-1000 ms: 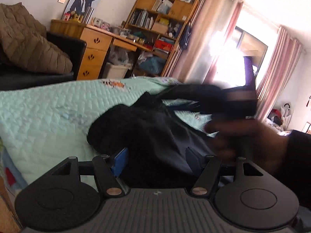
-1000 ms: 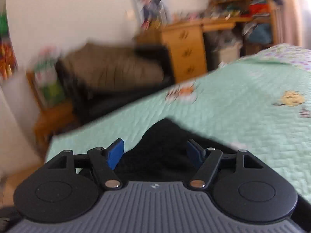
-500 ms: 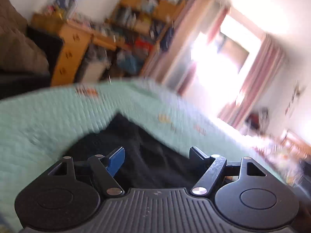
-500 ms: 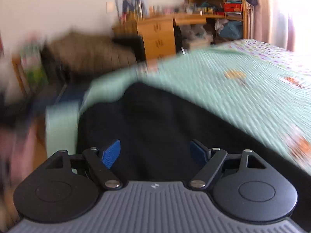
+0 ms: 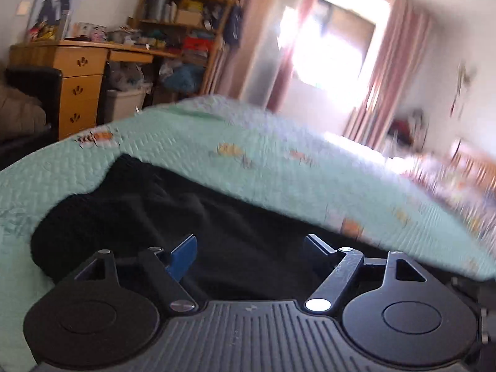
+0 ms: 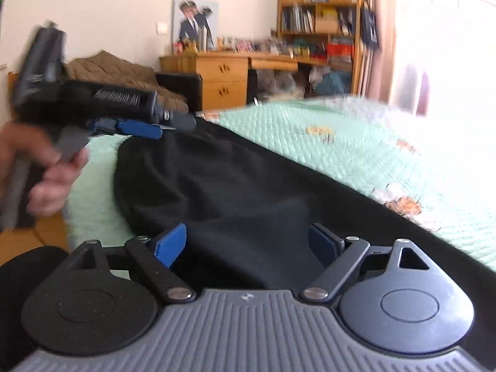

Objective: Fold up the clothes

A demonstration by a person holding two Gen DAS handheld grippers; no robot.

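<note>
Wooden desk (image 6: 223,71) and bookshelf (image 6: 319,15) against white wall (image 6: 108,6); pink curtains (image 5: 400,71) flanking glaring window (image 5: 334,43).

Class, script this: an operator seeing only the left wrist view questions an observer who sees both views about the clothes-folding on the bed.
Operator: Where does my left hand-held gripper sit on the black garment?
Observer: At its far corner in the right wrist view, jaws opening, nothing pinched between them.
Operator: And the right hand-held gripper?
Observer: Over the garment's near edge, jaws opening, pads off the cloth.
</note>
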